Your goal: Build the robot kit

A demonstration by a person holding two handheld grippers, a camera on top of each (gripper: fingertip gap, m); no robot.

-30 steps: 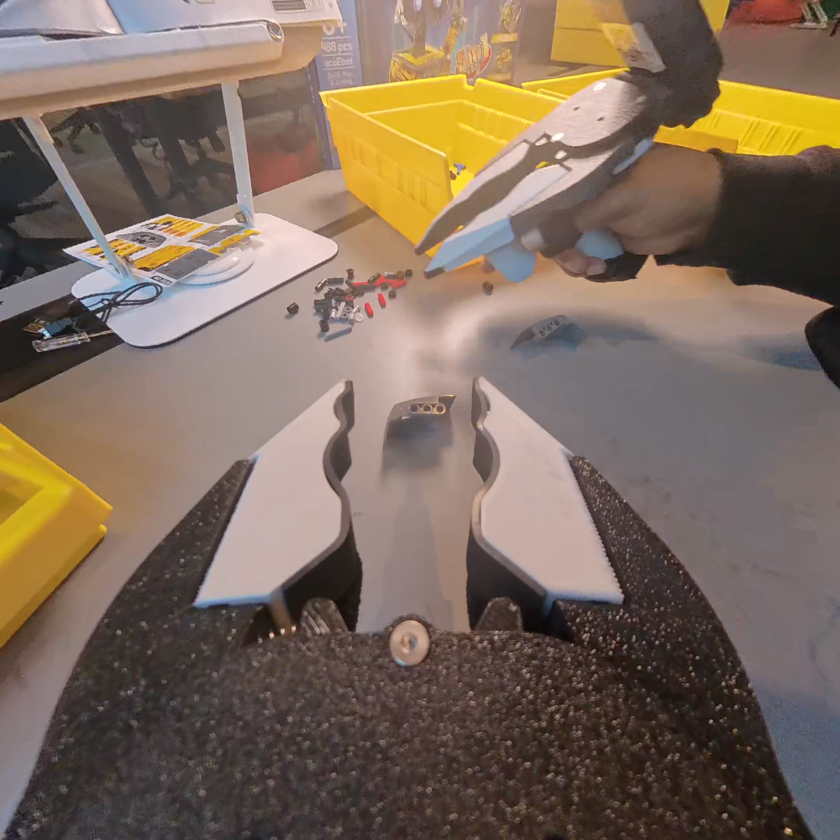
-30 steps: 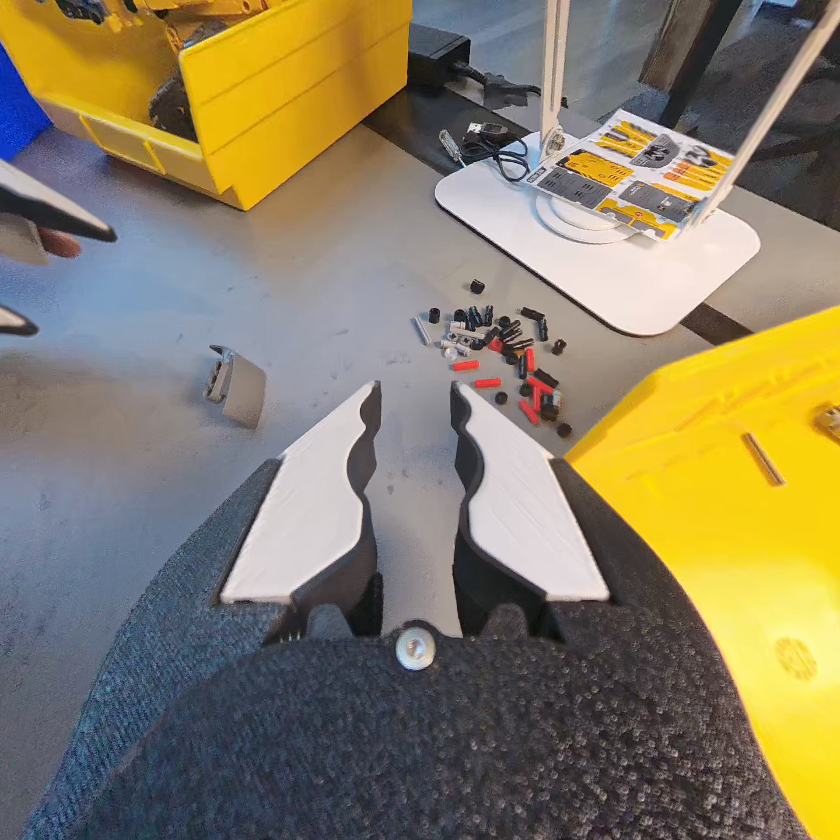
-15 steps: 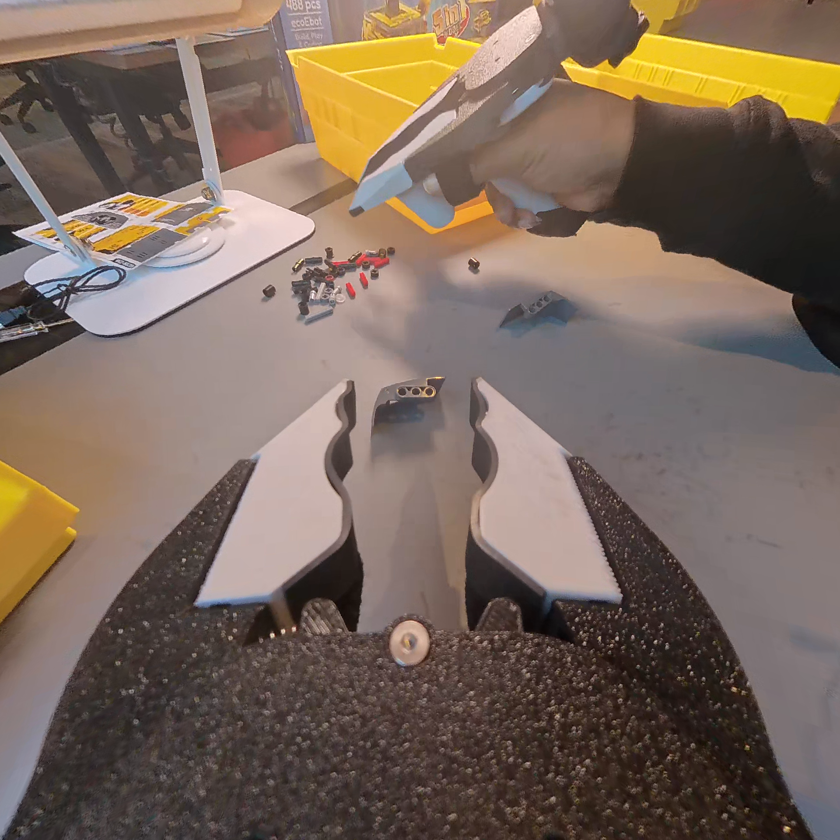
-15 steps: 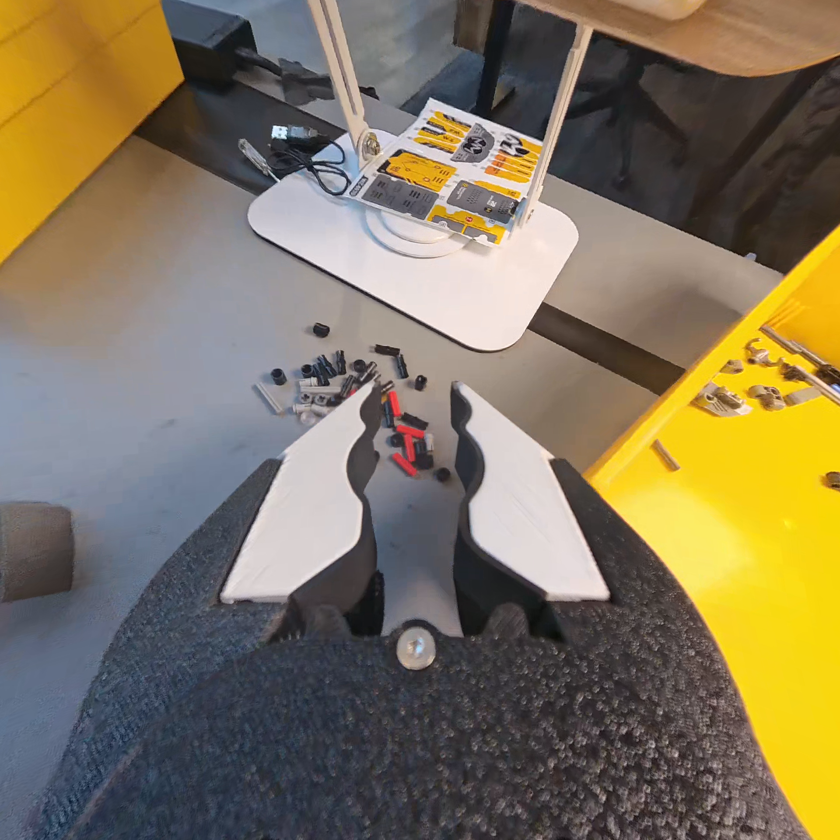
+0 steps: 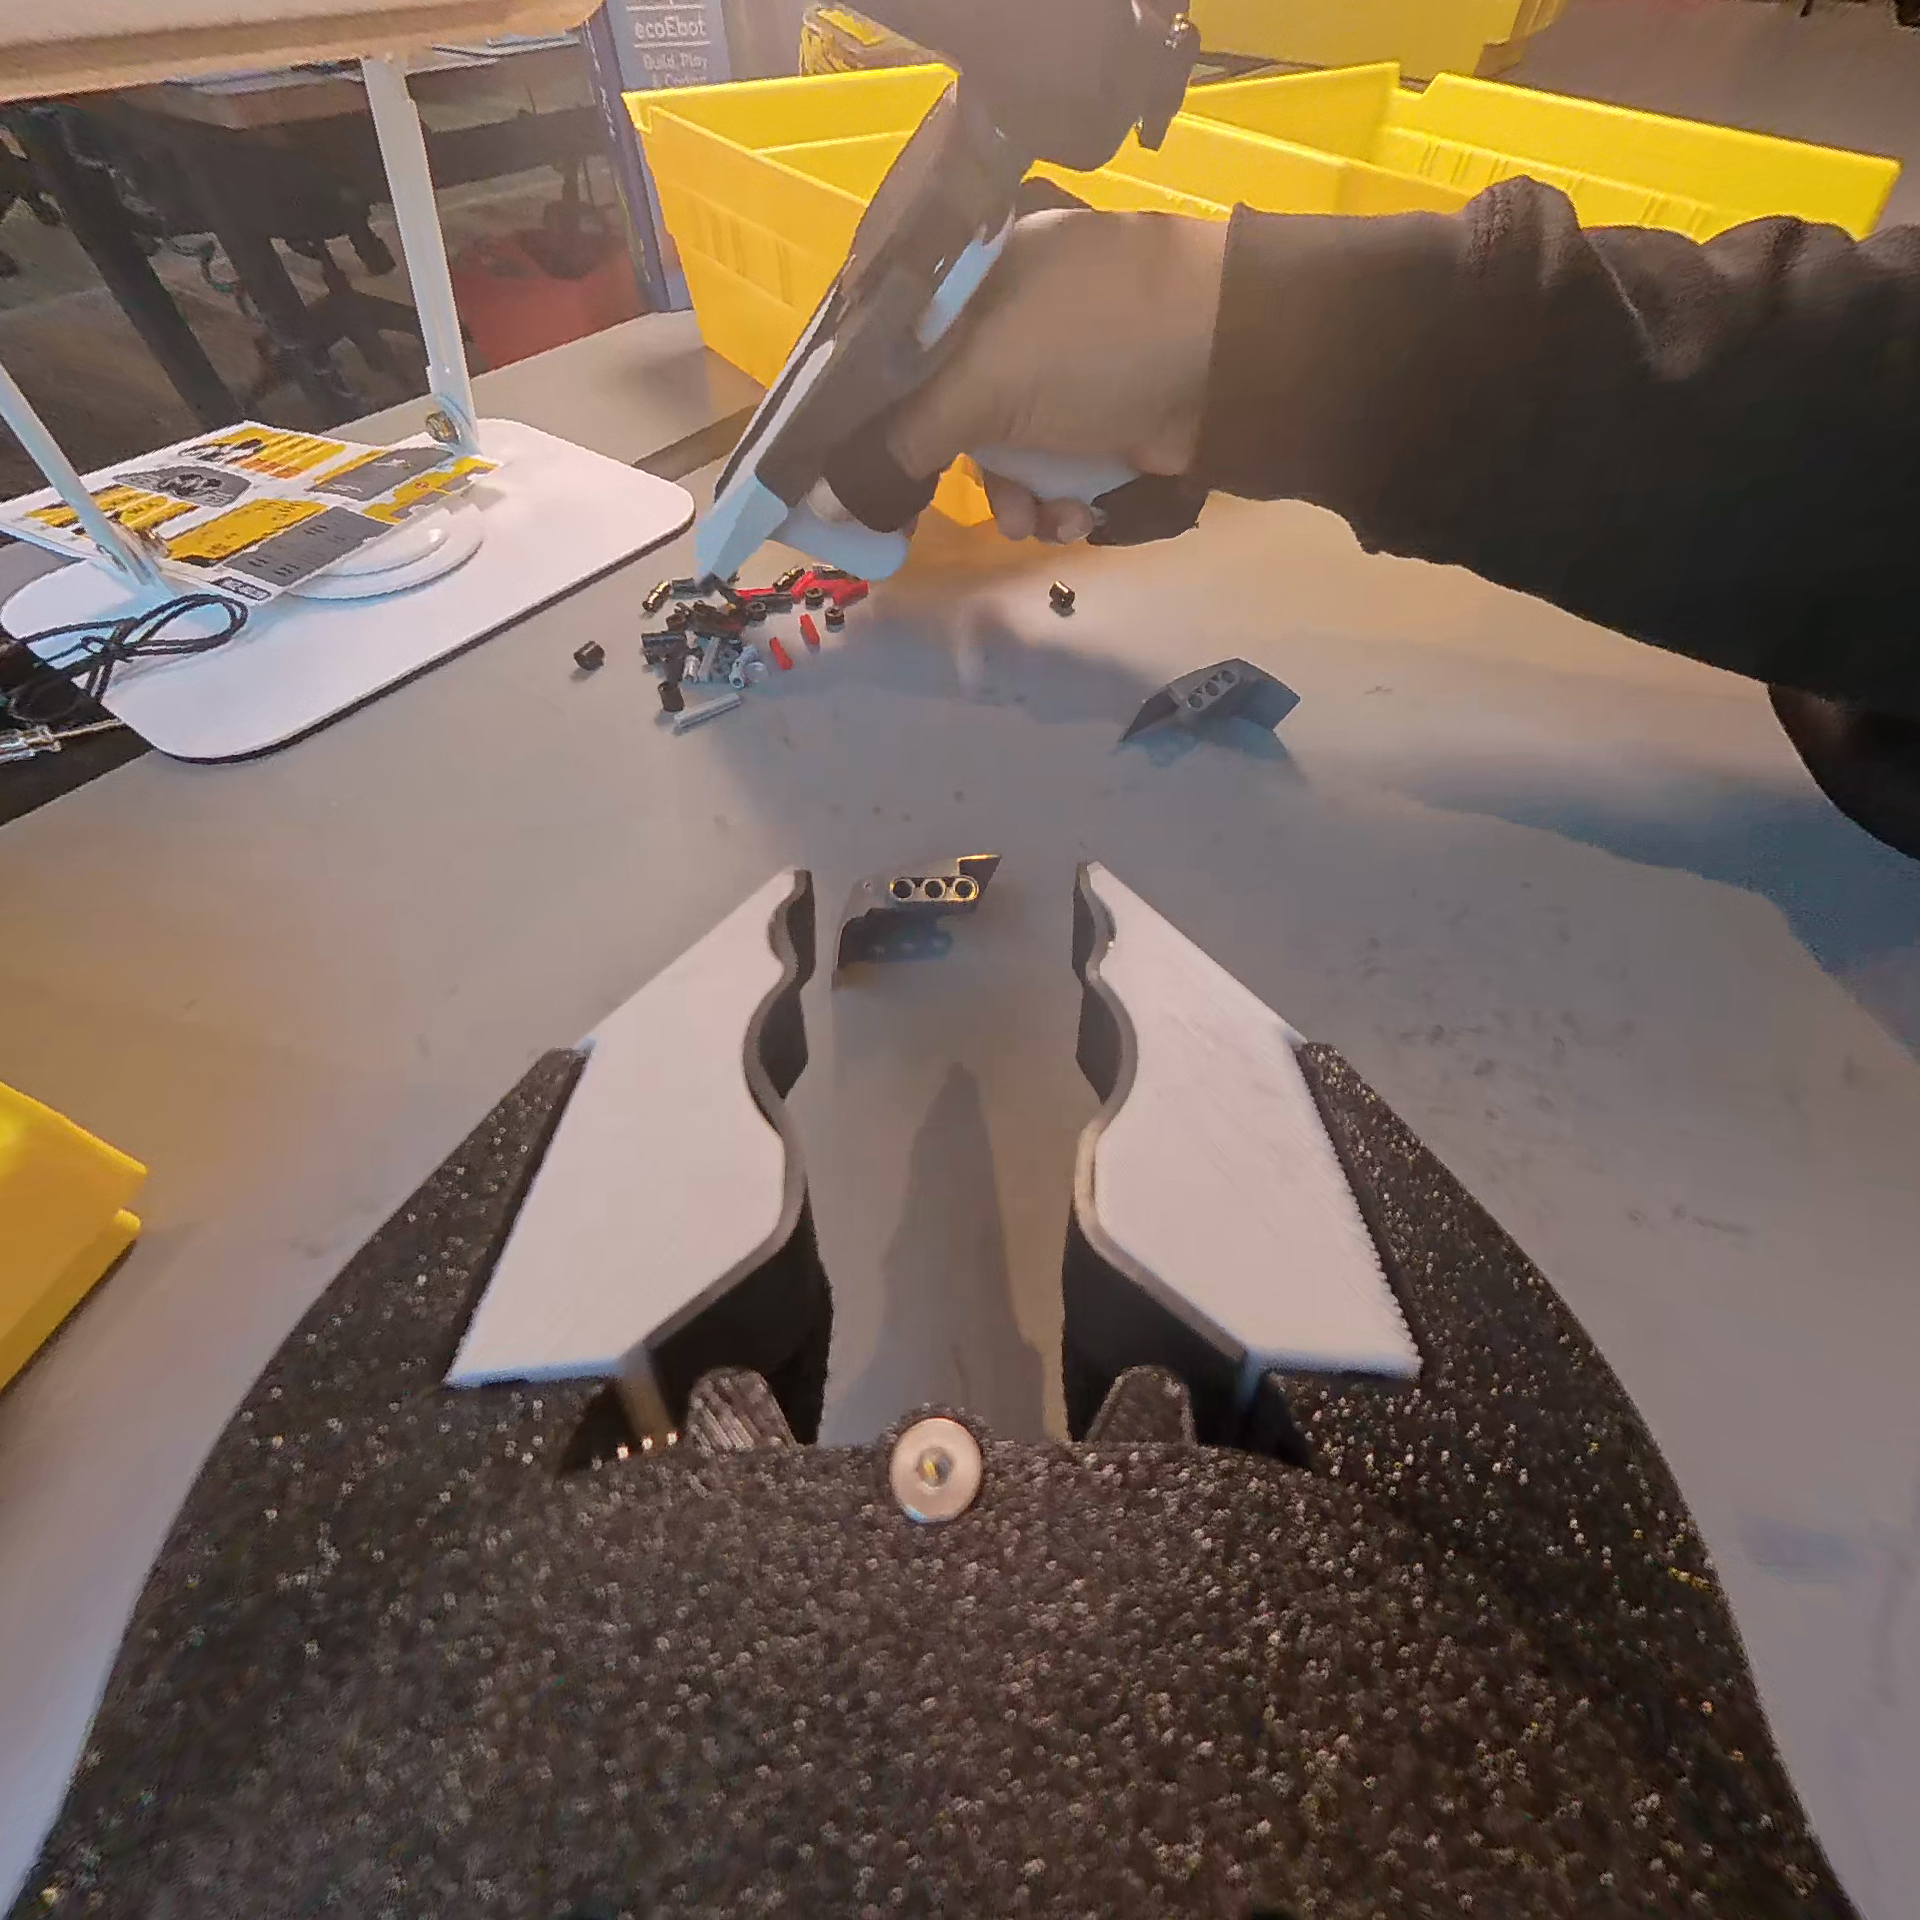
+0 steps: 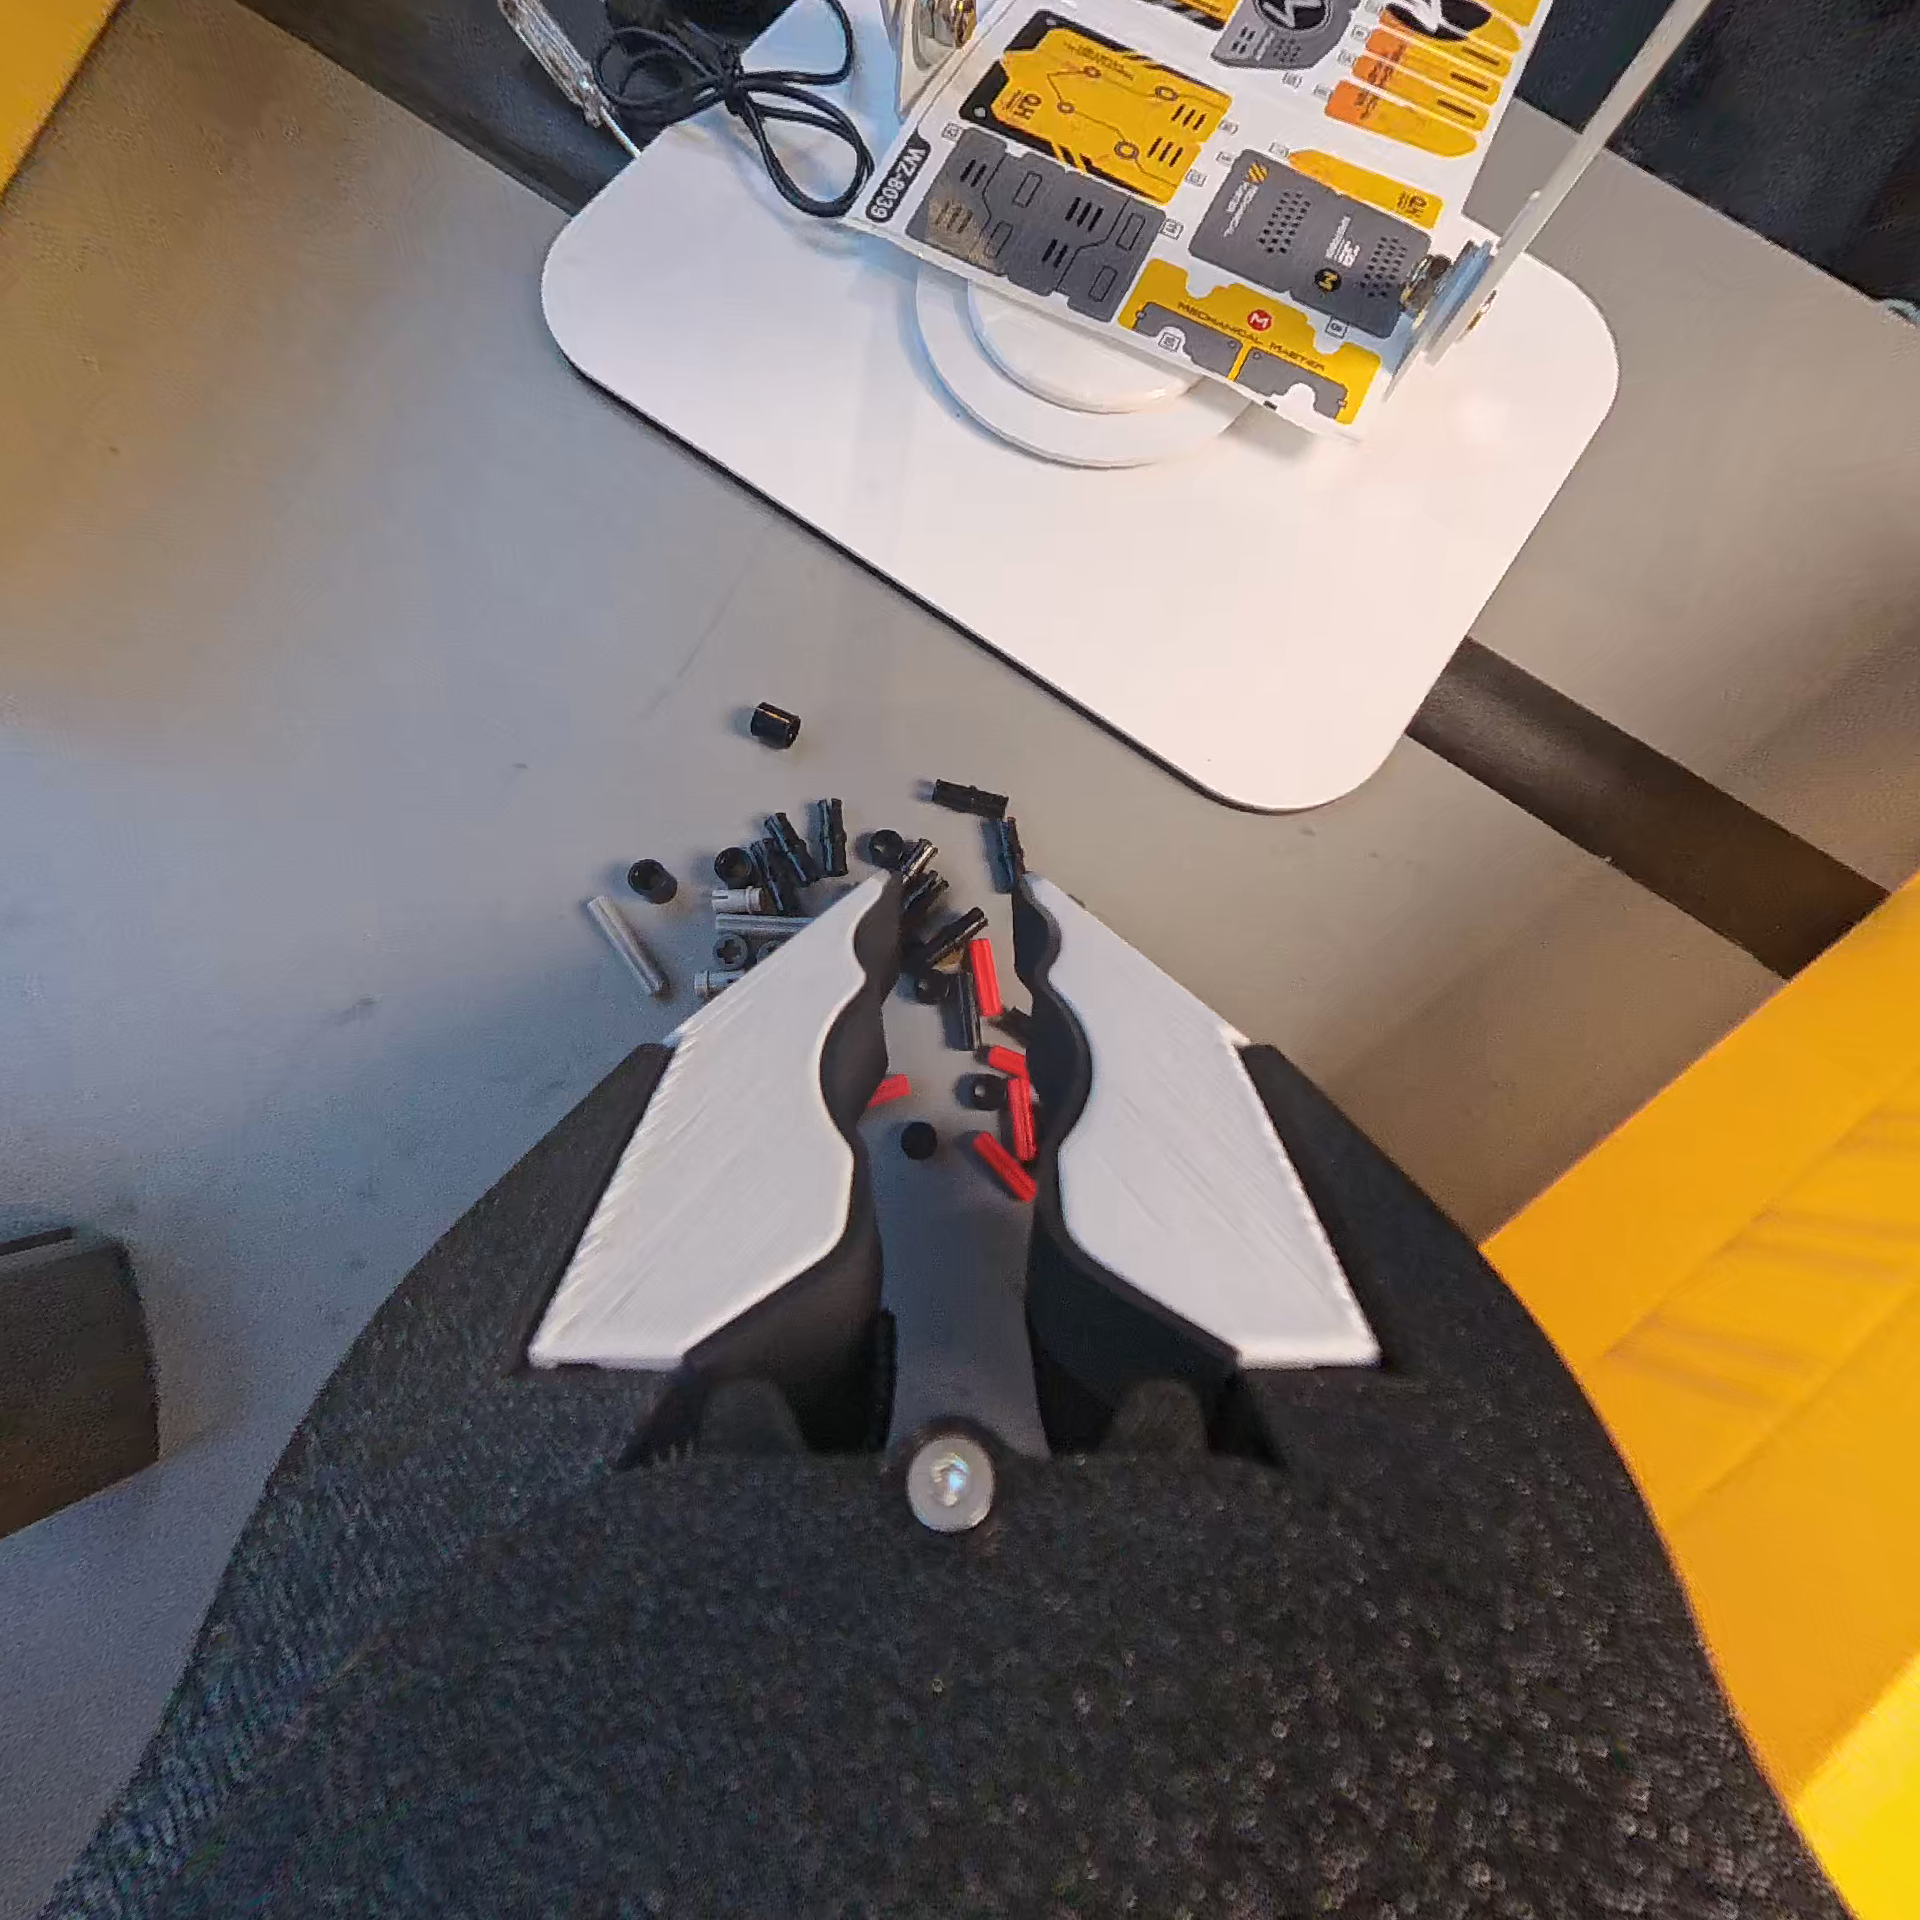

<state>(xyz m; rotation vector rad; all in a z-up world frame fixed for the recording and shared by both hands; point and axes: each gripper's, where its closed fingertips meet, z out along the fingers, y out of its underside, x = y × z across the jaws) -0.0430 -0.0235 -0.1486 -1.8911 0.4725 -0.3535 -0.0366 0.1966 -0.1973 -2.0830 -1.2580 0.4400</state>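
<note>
My left gripper (image 5: 940, 883) is open and empty, low over the grey table, with a small dark grey curved piece with three holes (image 5: 914, 909) lying between its fingertips. A second such piece (image 5: 1210, 701) lies farther right. My right gripper (image 6: 951, 883) is open and lowered over a scatter of small black, red and grey pins (image 6: 935, 966); several lie between its fingers. It holds nothing. In the left wrist view the right gripper (image 5: 717, 566), held by a hand in a dark sleeve, points down at the pin pile (image 5: 727, 634).
A white stand base (image 6: 1143, 582) with a yellow and grey sticker sheet (image 6: 1174, 197) and a black cable (image 6: 748, 104) lies beyond the pins. Yellow bins stand at the back (image 5: 790, 208), at the left edge (image 5: 52, 1226) and on my right (image 6: 1745, 1299). Some 25 centimetres of space lies between my two pairs of fingers.
My right gripper has swung away from the grey piece, moved forward and dropped down onto the pin pile. My left gripper has stayed around the grey holed piece, drifting slightly.
</note>
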